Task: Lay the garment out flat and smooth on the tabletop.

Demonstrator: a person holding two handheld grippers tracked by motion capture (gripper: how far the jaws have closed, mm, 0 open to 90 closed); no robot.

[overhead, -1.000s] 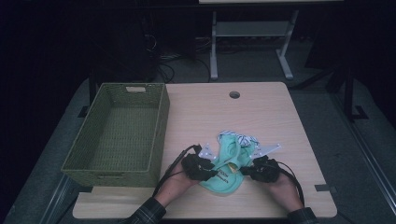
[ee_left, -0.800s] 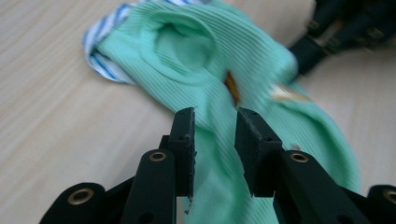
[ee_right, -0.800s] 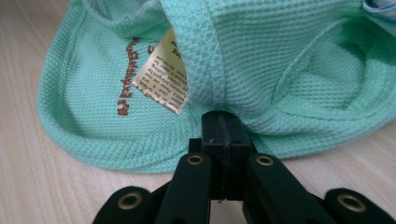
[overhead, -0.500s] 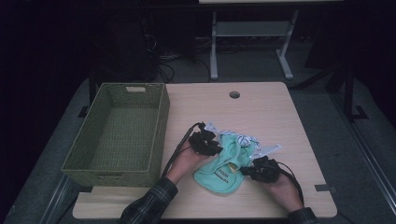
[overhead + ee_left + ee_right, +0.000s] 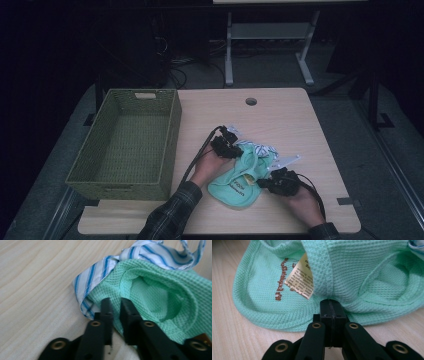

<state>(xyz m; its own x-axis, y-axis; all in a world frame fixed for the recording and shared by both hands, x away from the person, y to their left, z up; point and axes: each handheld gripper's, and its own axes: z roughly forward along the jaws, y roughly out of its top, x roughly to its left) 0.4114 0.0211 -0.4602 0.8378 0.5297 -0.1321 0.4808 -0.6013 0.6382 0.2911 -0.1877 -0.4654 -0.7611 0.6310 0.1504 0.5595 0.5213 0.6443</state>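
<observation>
A mint green waffle-knit bib [image 5: 235,186] lies on the wooden table [image 5: 300,120], partly over a blue-and-white striped cloth [image 5: 261,149]. My left gripper [image 5: 235,150] is at the pile's far left edge. Its jaws [image 5: 116,301] have just been closing and stand nearly together, with the green bib's [image 5: 155,290] hem pinched between them, right beside the striped cloth [image 5: 100,270]. My right gripper [image 5: 263,183] is at the pile's near right side. It [image 5: 333,302] is shut on a fold of the bib [image 5: 262,297], next to the bib's care label [image 5: 300,277].
An empty green woven basket [image 5: 171,125] stands on the table's left side, close to my left forearm. A white strip [image 5: 287,161] sticks out to the right of the pile. A round cable hole [image 5: 251,101] is near the table's far edge.
My left hand has moved away from the table's near edge to the far left side of the pile and lowered onto its edge. The right hand has stayed put, still gripping the bib.
</observation>
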